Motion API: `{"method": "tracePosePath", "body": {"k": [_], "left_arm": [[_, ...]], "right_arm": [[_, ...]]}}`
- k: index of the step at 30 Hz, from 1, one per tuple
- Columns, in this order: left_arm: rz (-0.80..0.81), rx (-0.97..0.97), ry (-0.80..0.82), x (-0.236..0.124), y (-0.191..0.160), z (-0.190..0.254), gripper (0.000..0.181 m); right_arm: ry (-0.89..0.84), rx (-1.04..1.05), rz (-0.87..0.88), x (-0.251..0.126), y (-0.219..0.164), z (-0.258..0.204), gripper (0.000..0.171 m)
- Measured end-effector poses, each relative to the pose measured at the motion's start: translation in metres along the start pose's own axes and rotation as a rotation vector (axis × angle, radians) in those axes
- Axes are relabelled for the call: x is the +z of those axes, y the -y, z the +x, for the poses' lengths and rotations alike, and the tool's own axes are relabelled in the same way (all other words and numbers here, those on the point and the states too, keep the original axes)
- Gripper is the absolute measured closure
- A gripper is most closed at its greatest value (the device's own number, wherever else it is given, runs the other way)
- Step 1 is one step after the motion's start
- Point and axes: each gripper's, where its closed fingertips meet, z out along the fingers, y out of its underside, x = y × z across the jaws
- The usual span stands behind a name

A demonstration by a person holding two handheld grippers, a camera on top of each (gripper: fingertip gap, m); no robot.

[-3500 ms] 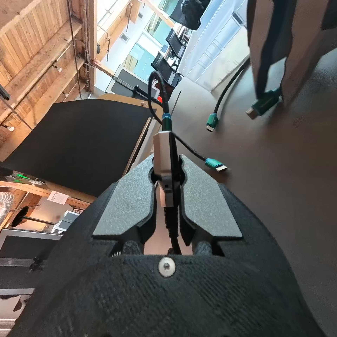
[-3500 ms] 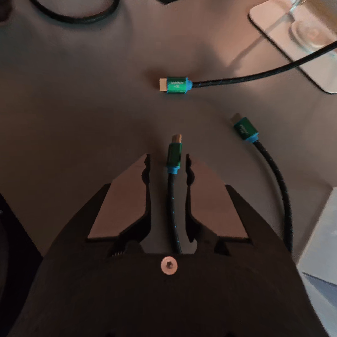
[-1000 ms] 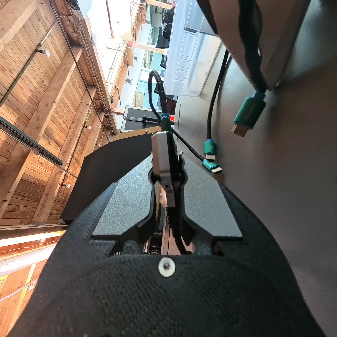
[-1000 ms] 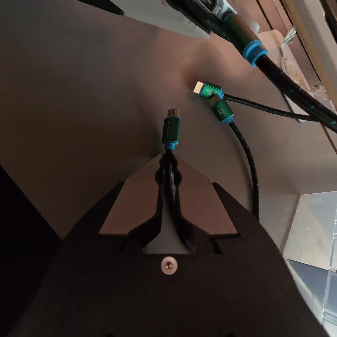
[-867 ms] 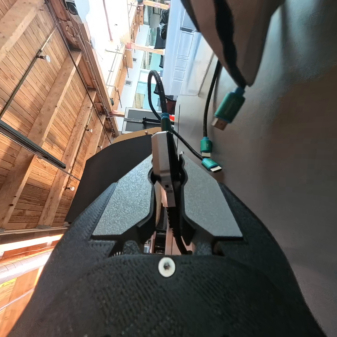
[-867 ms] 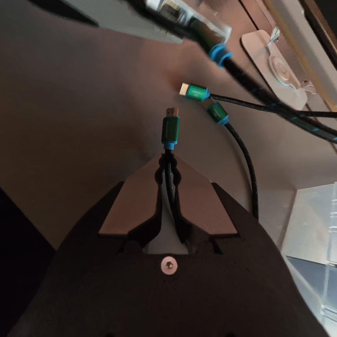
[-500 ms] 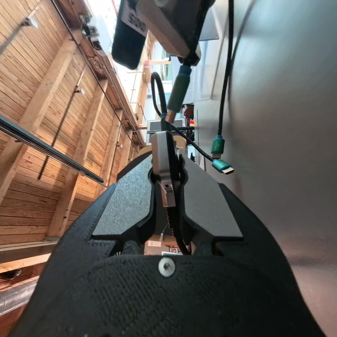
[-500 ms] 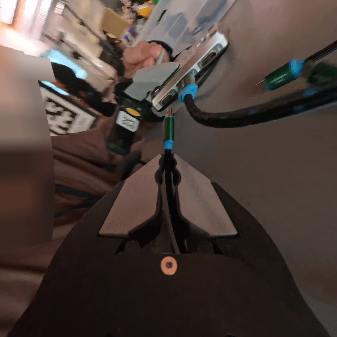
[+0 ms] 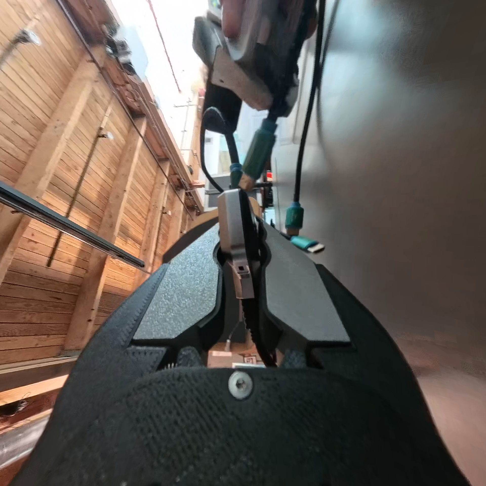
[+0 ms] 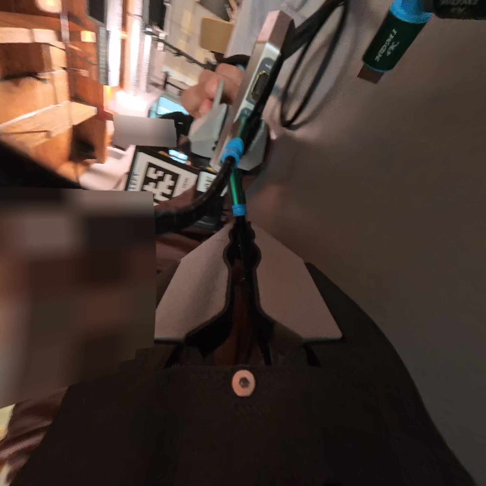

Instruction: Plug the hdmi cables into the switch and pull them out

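The flat silver metal HDMI switch box (image 9: 232, 231) is standing on edge between the fingers of the left gripper (image 9: 240, 246), which is closing on it from both sides and holding it up off the grey tabletop (image 9: 394, 184). In the right wrist view the same switch (image 10: 259, 79) is showing its port face, with one dark port sitting open in the upper part. A thick black braided cable with a green plug and blue collar (image 10: 231, 152) is already sitting in a port just below it.

The right gripper (image 10: 242, 231) is pinching a thin black cable (image 10: 240, 257) just behind its green-bodied, blue-collared HDMI plug (image 10: 238, 189), with the jaws narrowed tight around the cord. The plug is pointing up toward the switch's lower end, beside the seated plug; blur is making it impossible to tell whether its tip is touching a port. In the left wrist view this plug (image 9: 259, 155) is angling down with its gold tip just above the switch's top edge, and the right gripper (image 9: 252, 86) is hanging over it.

Two more green plugs (image 9: 294, 218) are lying near each other on the tabletop to the right of the switch, their cables trailing away. Another green plug (image 10: 389, 44) is appearing large near the top right of the right wrist view.

A wooden plank wall (image 9: 65, 184) is filling the left side behind the left gripper.
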Motion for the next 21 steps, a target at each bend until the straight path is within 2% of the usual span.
{"method": "tracePosePath", "body": {"k": [1,6,9,12,16,18,21], "left_arm": [[-0.014,-0.009,-0.025,0.001,-0.004,0.004,0.159],[-0.047,-0.035,-0.062,0.000,-0.013,0.009,0.160],[-0.043,-0.039,-0.081,0.000,-0.012,0.012,0.160],[-0.032,-0.032,-0.095,0.000,-0.008,0.016,0.160],[-0.033,-0.053,-0.085,0.000,-0.008,0.013,0.160],[-0.055,-0.083,-0.057,0.000,-0.014,0.006,0.160],[-0.114,-0.109,-0.026,0.000,-0.028,-0.002,0.160]], "right_arm": [[-0.058,-0.005,-0.002,-0.001,-0.001,0.010,0.168],[-0.292,-0.056,-0.100,0.002,-0.016,0.042,0.167],[-0.460,-0.125,-0.101,-0.004,-0.013,0.057,0.167],[-0.634,-0.259,-0.051,-0.015,-0.003,0.060,0.156],[-0.961,-0.515,0.020,-0.035,0.006,0.058,0.148],[-0.995,-0.660,0.040,-0.024,0.003,0.044,0.148],[-1.044,-0.775,0.020,-0.007,-0.004,0.035,0.162]]}}
